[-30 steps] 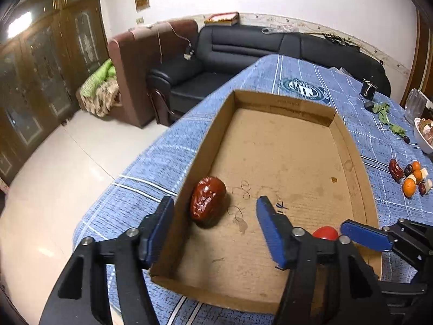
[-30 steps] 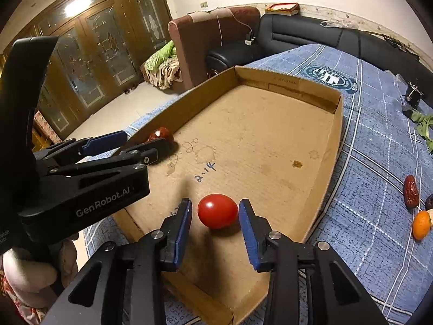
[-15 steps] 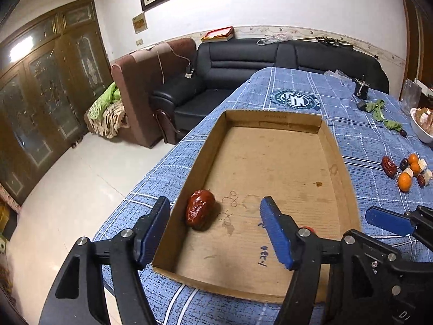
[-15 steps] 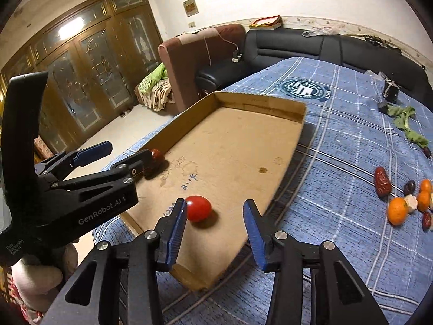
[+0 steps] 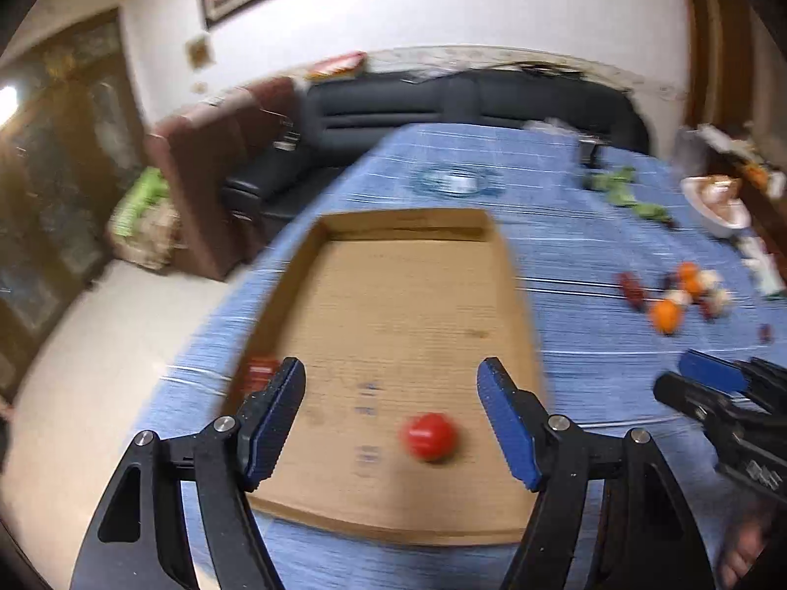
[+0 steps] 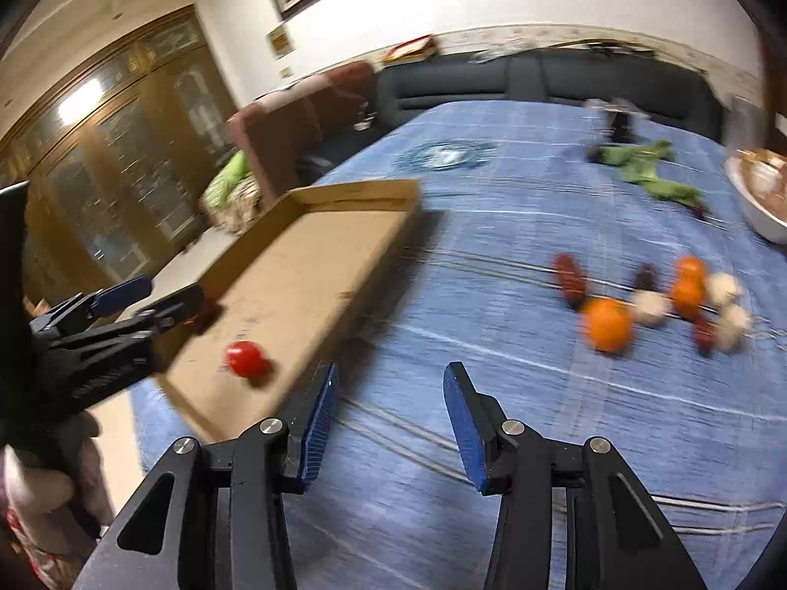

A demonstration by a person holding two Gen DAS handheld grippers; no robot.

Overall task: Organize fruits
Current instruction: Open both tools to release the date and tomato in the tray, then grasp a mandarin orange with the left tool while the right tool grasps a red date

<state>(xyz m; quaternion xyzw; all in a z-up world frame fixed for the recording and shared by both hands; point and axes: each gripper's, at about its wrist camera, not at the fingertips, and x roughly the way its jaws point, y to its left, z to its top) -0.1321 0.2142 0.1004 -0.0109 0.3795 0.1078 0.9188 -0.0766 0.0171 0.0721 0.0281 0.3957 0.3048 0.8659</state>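
Right gripper [image 6: 388,420] empty, jaws apart, just been opening, above blue cloth beside cardboard tray [image 6: 344,226]. Loose fruit pile [image 6: 654,302] lies ahead-right of it, well away from tray; nearest is orange [image 6: 607,324]. Left gripper [image 5: 391,420] open, empty, over tray; tomato [image 5: 429,436] already inside. Right hand nearer to pile.

Red tomato [image 5: 429,436] sat in a plain brown cardboard tray [image 5: 511,265]; blue tablecloth [image 6: 492,226] had pale stripes; orange fruit [image 6: 607,324], dark red date [image 6: 569,279], blue gripper pads [image 6: 465,418].
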